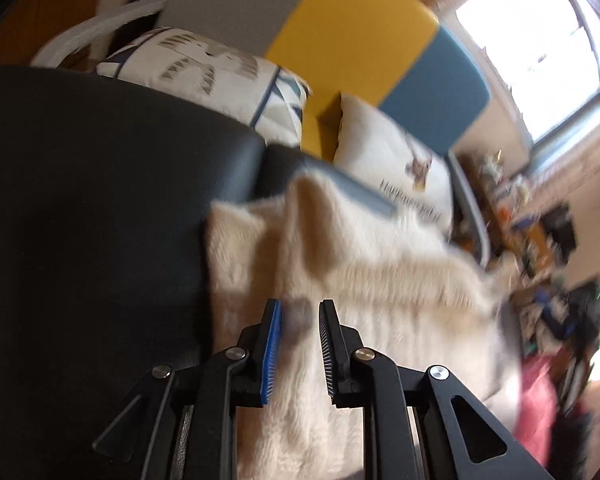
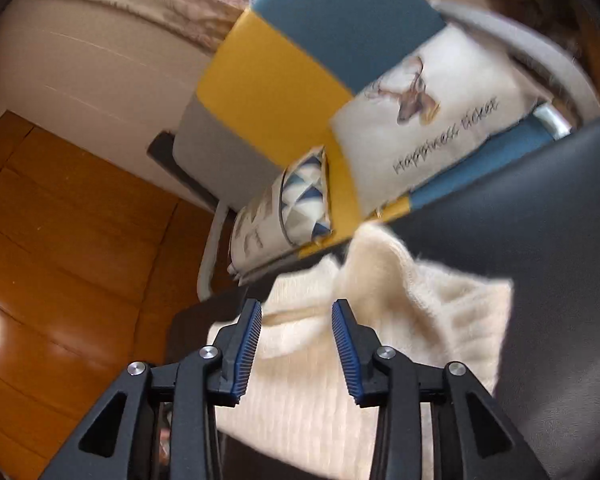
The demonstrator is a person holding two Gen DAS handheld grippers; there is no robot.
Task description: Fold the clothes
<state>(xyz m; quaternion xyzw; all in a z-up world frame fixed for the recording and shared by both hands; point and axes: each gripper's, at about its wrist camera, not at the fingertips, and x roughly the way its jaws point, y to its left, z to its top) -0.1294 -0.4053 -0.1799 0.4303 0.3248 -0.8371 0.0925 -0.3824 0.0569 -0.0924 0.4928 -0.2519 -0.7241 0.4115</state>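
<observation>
On black leather-look upholstered surface point(image 1: 92, 184): 1 cream fluffy knitted sweater point(image 1: 364, 280), lying crumpled, with a raised fold standing up near its middle; in the right wrist view the same sweater point(image 2: 440, 312) sits at 6 o'clock of the frame, its far edge bunched into a peak.

Left hand-held gripper point(image 1: 300, 344): black frame, blue ribbed pads, jaws apart with a narrow gap; sweater fabric shows between the fingers, but whether the pads touch it cannot be told because of blur.

Right hand-held gripper point(image 2: 296, 348): black frame, blue ribbed pads, jaws wide apart, positioned over the near part of the sweater; nothing clamped.

Beyond the sweater, at 12 o'clock: 1 padded chair with grey, yellow and blue panels point(image 2: 284, 80). Resting on it: 1 white cushion printed with a deer head and script lettering point(image 2: 432, 120), and just beside it 1 white cushion with blue and grey triangle pattern point(image 2: 300, 200).

At 9 o'clock in the right wrist view: glossy orange-brown wooden floor point(image 2: 60, 240). At 2 o'clock in the left wrist view: bright window point(image 1: 540, 40), overexposed.
</observation>
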